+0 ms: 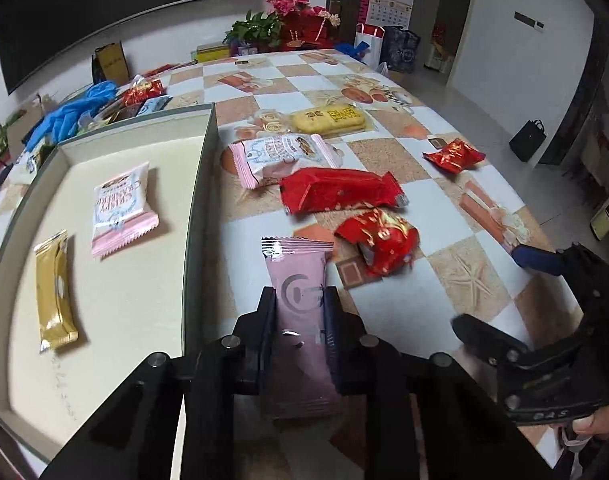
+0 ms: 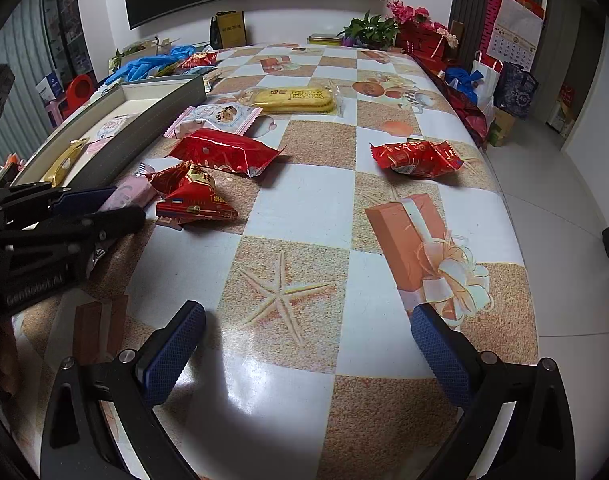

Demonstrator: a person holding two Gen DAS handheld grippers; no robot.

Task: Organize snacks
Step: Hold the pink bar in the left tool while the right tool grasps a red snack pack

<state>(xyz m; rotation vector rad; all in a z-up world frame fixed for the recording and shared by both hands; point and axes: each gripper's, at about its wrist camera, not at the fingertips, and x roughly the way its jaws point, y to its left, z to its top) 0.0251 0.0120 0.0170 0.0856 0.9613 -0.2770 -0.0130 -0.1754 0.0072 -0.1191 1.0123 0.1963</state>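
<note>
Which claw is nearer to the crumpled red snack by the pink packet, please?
Left. The left claw, shut on the pink packet, sits right beside the crumpled red snack; the right claw hangs open farther away.

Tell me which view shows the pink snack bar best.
The left wrist view: the pink snack bar fills the centre, clamped between the left tongs, its printed logo readable. The right wrist view shows only a sliver of it at the left edge, mostly hidden behind those tongs and a red packet.
</note>
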